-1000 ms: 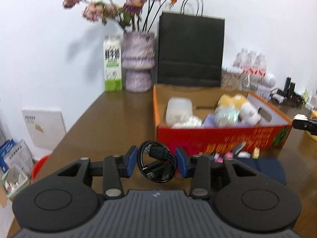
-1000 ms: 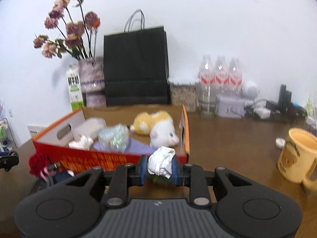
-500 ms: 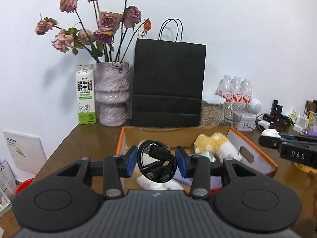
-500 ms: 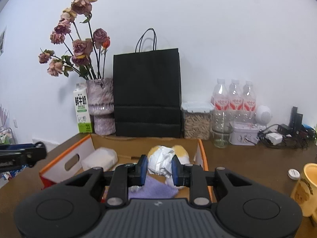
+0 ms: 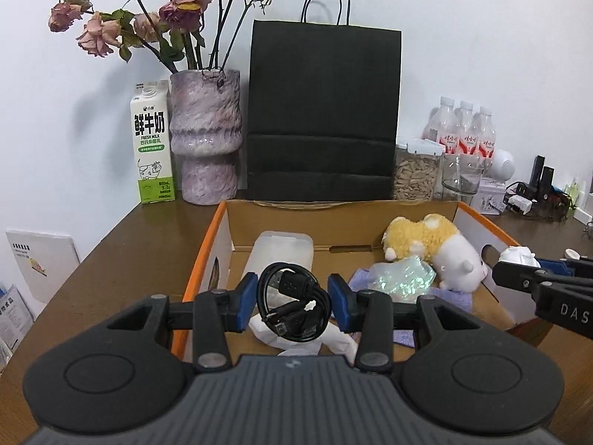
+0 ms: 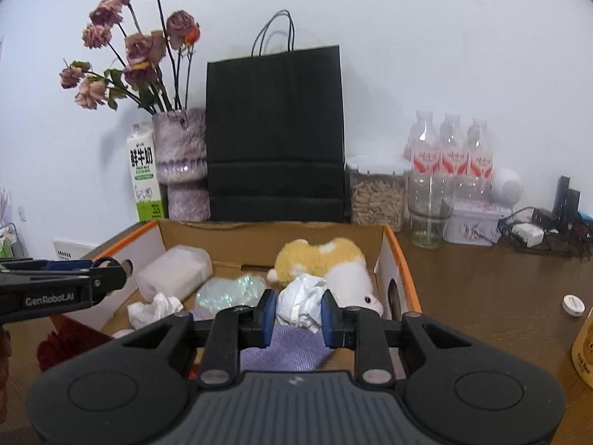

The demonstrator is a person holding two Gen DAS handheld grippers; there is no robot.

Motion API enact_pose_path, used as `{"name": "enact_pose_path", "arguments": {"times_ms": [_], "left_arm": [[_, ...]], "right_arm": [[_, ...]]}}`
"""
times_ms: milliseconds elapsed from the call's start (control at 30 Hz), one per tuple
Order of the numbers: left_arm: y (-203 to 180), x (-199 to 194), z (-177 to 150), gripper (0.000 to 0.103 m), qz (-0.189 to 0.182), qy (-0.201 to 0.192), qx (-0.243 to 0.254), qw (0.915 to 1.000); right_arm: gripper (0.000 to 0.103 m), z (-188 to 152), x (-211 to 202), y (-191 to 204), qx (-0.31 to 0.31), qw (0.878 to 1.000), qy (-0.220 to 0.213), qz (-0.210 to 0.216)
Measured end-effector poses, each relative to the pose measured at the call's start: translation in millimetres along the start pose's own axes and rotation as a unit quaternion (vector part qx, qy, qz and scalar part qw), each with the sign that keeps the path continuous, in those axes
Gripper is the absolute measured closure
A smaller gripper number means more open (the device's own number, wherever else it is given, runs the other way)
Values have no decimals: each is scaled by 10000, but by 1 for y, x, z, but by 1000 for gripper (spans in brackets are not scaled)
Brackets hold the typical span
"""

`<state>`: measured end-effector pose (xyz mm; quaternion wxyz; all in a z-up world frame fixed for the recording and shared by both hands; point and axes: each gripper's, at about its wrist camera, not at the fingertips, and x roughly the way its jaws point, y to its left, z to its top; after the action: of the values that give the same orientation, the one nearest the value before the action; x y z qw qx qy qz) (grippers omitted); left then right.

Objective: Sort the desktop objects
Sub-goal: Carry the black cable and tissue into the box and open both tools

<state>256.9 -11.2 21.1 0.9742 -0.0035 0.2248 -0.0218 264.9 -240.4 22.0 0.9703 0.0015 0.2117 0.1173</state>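
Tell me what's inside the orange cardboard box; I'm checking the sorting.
Inside the box: plush toy, translucent container, iridescent wrapper, crumpled tissue, purple cloth. Anything beneath them is covered.

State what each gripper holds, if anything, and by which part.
The left gripper pinches a coiled black cable across the sides of its coil. The right gripper clamps a crumpled white paper wad across its middle.

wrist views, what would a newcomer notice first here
Each gripper holds something over the open box: the left gripper a coiled black cable, the right gripper a crumpled white paper. Behind the box, against the wall, stand a tall black bag and a vase of dried roses.
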Motion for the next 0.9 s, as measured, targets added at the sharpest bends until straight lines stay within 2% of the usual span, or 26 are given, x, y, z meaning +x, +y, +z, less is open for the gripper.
{"name": "enact_pose_path", "arguments": {"times_ms": [300,400,467,500,533,567,700,900], "left_arm": [[-5,2,-2,60,-14,35,92,10000],[-6,3,-3,56,10,55,97,9999],[-8,1,-3,32,124,13,151,9998],[-9,-1,-3,10,186,-47,176,9997],[-10,-4,-3,0,217,-135,193,9995],[-10,-7,-3,0,229,-227,204,9993],[-10,-10,-2,0,273,-267,175,9991],[-8,-8,-2,0,348,-170,125,9992]], "right_arm": [[79,-4,3,1,-18,10000,24,-19],[77,-5,4,1,-16,10000,75,-16],[60,-5,5,1,2,9999,101,-44],[38,-6,4,1,15,9999,102,-48],[13,-6,4,1,29,9999,81,-54],[5,-6,2,1,29,10000,47,-77],[0,-4,-3,2,-26,9999,-66,-157],[0,-4,-3,1,-6,9998,-26,-193]]}}
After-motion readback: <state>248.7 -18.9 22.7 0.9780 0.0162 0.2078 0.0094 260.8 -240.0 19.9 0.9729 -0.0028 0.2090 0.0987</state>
